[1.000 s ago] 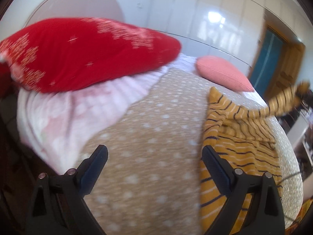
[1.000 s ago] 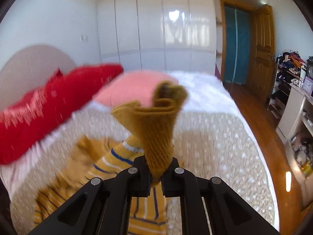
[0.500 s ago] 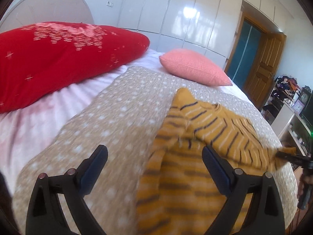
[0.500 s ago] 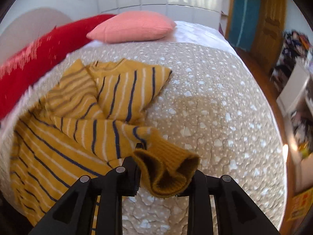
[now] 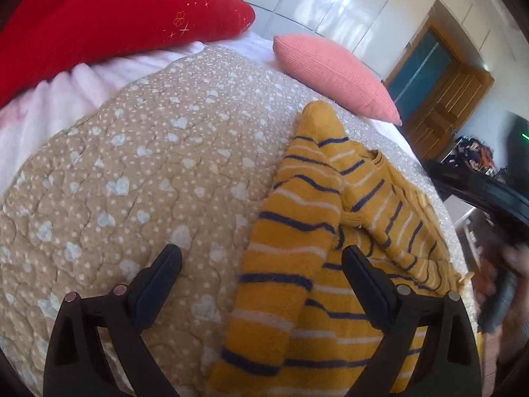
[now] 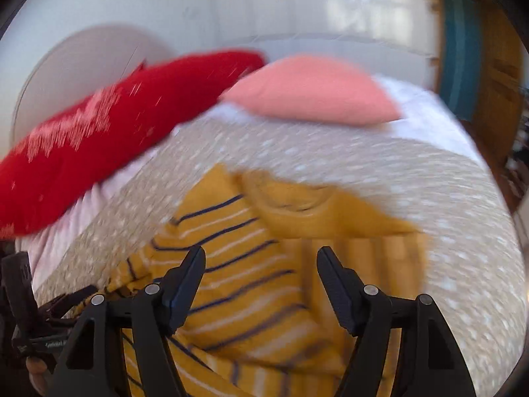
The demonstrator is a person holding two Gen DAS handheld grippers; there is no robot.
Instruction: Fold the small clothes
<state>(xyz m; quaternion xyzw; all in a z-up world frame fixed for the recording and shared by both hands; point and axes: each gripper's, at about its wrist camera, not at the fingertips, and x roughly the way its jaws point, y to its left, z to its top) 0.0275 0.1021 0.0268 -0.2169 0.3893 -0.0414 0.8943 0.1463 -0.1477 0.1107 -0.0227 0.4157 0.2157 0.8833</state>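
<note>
A small mustard-yellow sweater with navy and white stripes (image 5: 317, 231) lies on the beige dotted bedspread (image 5: 148, 172). One sleeve is folded across its body. My left gripper (image 5: 261, 261) is open and empty just above the sweater's left edge. My right gripper (image 6: 261, 261) is open and empty over the sweater (image 6: 264, 258), and that view is motion-blurred. The right gripper also shows at the right edge of the left wrist view (image 5: 496, 281).
A red pillow (image 5: 109, 20) and a pink cushion (image 5: 334, 76) lie at the head of the bed. A white sheet (image 5: 49, 99) shows on the left. A wooden door (image 5: 453, 96) and cluttered shelves (image 5: 476, 155) stand right of the bed.
My right gripper has opened and let go of the sweater sleeve, which now lies across the sweater. The left gripper has moved closer over the sweater's left side.
</note>
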